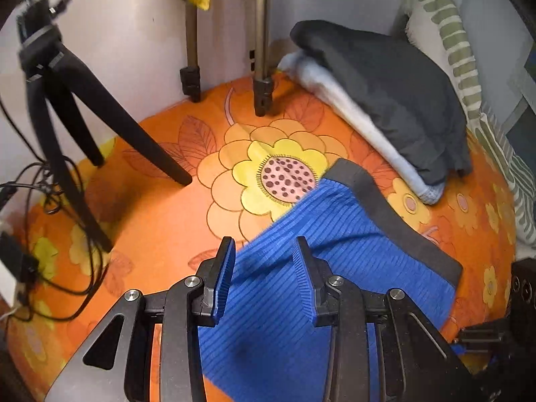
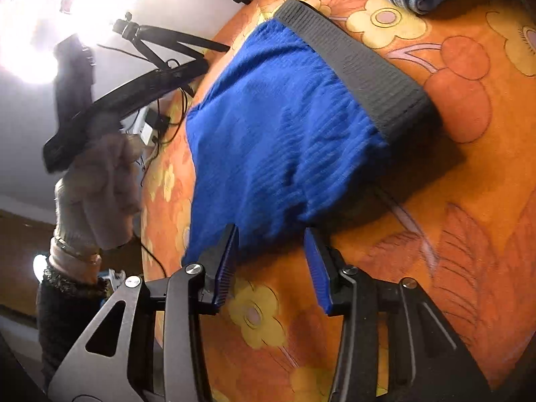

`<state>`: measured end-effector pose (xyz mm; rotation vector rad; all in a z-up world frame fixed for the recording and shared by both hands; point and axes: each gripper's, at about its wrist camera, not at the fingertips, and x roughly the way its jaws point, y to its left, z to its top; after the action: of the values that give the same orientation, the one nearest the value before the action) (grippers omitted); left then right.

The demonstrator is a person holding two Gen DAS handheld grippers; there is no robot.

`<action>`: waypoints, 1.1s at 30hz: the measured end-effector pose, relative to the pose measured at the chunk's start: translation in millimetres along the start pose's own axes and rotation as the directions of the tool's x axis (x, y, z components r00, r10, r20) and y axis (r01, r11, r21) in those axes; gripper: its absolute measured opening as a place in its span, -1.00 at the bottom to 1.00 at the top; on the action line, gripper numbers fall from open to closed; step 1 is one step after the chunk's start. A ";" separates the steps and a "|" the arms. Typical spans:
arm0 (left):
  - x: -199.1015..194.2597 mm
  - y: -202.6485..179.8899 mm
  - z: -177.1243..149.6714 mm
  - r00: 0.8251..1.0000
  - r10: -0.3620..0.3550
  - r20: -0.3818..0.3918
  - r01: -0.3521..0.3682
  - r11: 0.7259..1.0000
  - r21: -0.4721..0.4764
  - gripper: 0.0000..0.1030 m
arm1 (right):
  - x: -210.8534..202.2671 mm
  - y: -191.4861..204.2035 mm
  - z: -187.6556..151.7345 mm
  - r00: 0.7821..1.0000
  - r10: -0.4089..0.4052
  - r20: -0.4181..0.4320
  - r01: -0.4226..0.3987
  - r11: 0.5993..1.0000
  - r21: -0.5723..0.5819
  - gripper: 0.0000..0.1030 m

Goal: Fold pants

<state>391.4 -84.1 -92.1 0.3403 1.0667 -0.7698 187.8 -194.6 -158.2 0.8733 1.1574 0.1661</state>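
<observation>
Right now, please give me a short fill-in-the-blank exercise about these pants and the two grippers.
1. The pants are ____ in colour, with a dark grey waistband.
2. The left gripper has its jaws ____, over the blue fabric.
3. The right gripper holds ____.
4. The bedsheet is orange with a ____ print.

Missing words: blue; open; nothing; flower

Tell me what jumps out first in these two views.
The blue ribbed pants with a dark grey waistband, lying folded on the orange flowered bedsheet. Both tongs, left and right, are open at the fabric's near edge. Black tripod stands far left.
</observation>
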 end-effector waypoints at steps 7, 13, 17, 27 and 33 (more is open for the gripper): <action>13.5 9.7 -1.3 0.999 -0.023 -0.033 0.023 1.000 -0.003 -0.30 | 10.0 12.1 -6.7 0.998 -0.013 0.066 0.012 1.000 0.011 -0.10; 23.1 10.7 -12.9 0.997 -0.044 -0.064 0.043 0.999 -0.009 -0.13 | 13.5 19.2 -14.2 0.993 -0.038 0.110 0.037 0.999 0.015 -0.10; 23.4 6.2 -13.8 0.999 -0.030 -0.033 0.031 0.999 0.015 -0.12 | 21.3 33.0 -20.0 0.989 -0.067 0.131 0.071 0.997 -0.021 -0.10; 13.3 1.6 -24.3 0.999 -0.032 0.014 0.032 0.999 -0.004 -0.90 | 30.4 30.8 -9.3 0.988 -0.077 0.134 0.082 0.996 -0.032 -0.75; 7.2 -3.3 -27.5 0.998 -0.041 0.054 0.043 0.999 -0.027 -0.93 | 25.6 25.8 0.3 0.991 -0.054 0.124 0.060 0.997 -0.045 -0.84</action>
<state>372.9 -72.9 -110.8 0.2723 1.0360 -0.7961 207.0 -163.8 -159.3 0.7956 1.0576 0.0925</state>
